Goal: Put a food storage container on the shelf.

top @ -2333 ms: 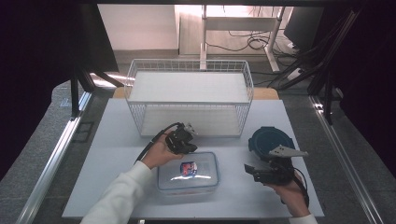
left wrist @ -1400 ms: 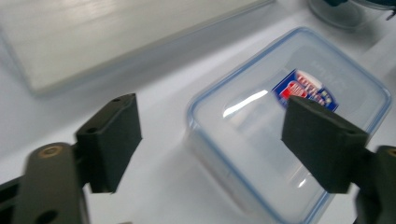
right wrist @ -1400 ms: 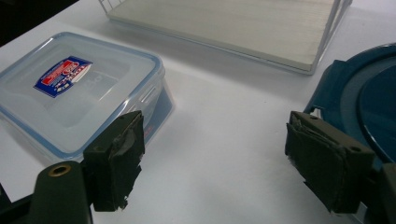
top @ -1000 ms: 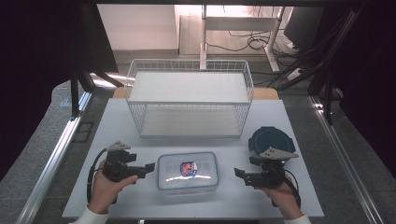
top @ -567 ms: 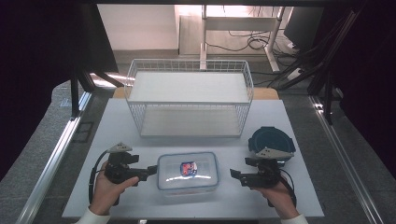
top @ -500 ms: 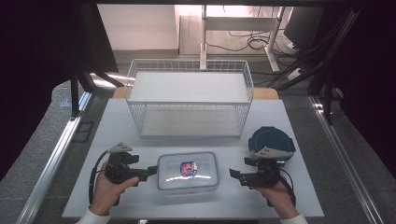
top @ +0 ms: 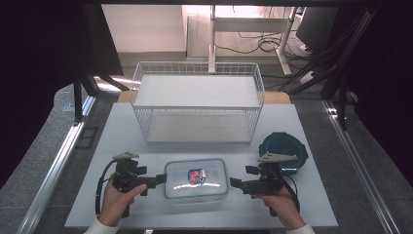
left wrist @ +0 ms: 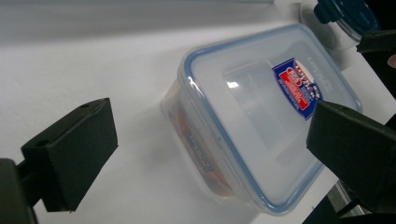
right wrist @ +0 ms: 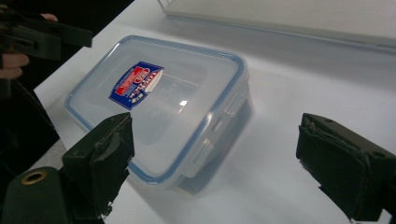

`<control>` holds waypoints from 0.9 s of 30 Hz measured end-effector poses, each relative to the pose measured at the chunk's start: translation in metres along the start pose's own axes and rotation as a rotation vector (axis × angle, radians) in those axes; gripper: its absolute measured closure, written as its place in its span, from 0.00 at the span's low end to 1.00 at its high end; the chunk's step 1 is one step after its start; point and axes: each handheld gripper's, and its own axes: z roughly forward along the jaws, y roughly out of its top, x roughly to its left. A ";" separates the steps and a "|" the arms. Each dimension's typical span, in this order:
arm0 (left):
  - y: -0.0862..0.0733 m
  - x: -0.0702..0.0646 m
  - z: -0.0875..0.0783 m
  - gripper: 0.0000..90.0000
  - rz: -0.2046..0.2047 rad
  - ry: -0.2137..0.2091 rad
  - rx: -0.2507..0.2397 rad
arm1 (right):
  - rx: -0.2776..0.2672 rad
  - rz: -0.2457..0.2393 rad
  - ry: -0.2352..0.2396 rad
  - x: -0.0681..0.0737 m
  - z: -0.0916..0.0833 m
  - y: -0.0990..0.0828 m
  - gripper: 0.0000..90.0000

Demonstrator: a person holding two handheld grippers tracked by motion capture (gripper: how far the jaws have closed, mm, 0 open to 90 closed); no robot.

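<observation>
A clear box (top: 196, 178) with a blue-rimmed lid and a red-and-blue label is seen lying flat at the near middle of the white table (top: 122, 126). The left gripper (top: 158, 179) is held just beside the box's left end and the right gripper (top: 236, 183) just beside its right end, each pointed inward at it. Both pairs of jaws have just been opening and are spread wide; nothing is gripped, and the box is touched by neither. Farther back on the right, a dark blue round lid (top: 283, 148) is placed. Beyond it, a white wire basket (top: 197, 105) is set across the table's far half.
</observation>
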 end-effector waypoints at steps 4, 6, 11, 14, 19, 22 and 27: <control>-0.001 0.000 0.006 0.02 -0.012 -0.012 0.011 | 0.012 0.031 0.019 0.001 0.009 0.001 0.12; -0.003 0.000 0.011 0.02 -0.022 -0.024 0.023 | 0.024 0.051 0.040 0.003 0.015 0.000 0.11; -0.007 0.002 0.023 0.04 -0.058 -0.080 0.059 | 0.046 0.094 0.057 0.001 0.029 -0.002 0.10; -0.008 0.001 0.030 0.05 -0.075 -0.107 0.074 | 0.067 0.132 0.078 0.000 0.038 -0.004 0.10; -0.009 0.000 0.034 0.07 -0.100 -0.142 0.073 | 0.087 0.173 0.092 -0.004 0.051 -0.005 0.09; -0.010 0.000 0.036 0.08 -0.110 -0.159 0.079 | 0.093 0.193 0.092 -0.007 0.056 -0.006 0.09; -0.013 0.002 0.040 0.09 -0.140 -0.185 0.089 | 0.108 0.235 0.126 -0.011 0.064 -0.009 0.09</control>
